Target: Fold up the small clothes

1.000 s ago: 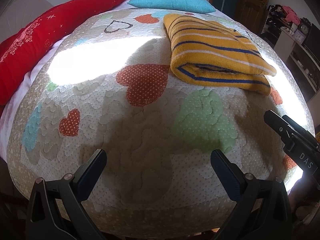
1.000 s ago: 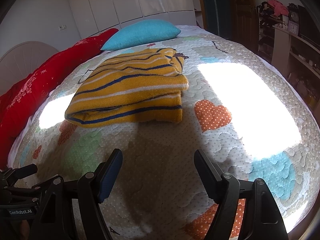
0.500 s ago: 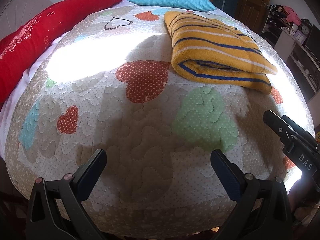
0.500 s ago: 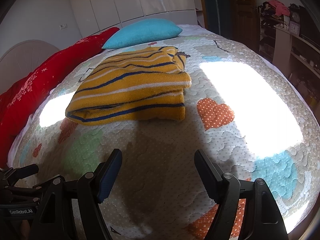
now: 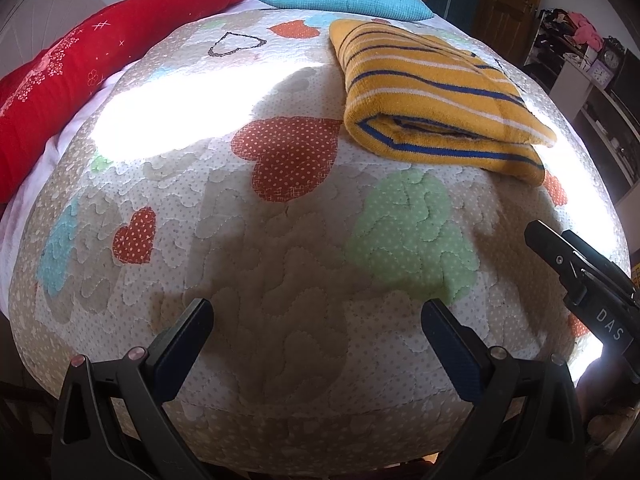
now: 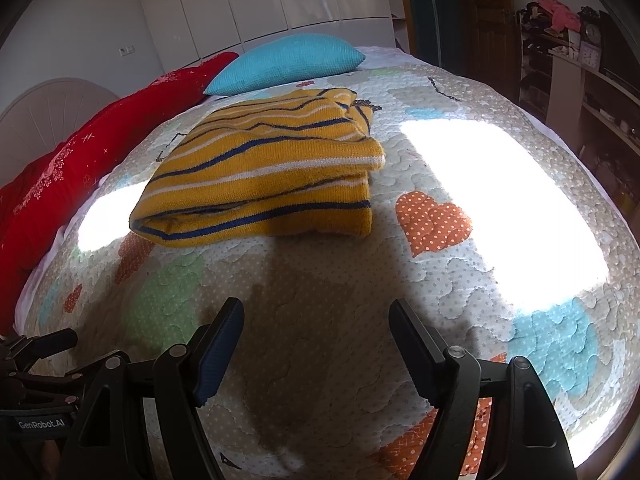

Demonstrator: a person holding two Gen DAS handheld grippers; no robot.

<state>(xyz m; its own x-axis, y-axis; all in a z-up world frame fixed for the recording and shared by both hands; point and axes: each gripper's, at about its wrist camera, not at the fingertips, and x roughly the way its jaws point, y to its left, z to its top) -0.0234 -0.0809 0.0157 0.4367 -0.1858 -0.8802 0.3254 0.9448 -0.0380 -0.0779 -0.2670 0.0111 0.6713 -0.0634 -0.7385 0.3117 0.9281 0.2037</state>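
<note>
Left gripper [image 5: 316, 322] and right gripper [image 6: 314, 320]: fingers are standing spread, gripping nothing, over the quilt [image 5: 300, 264]. The folded striped sweater [image 6: 260, 172] is lying at centre frame in the right view, upper right in the left. Any final squaring is probably best done by aligning the stacked edges evenly.
</note>
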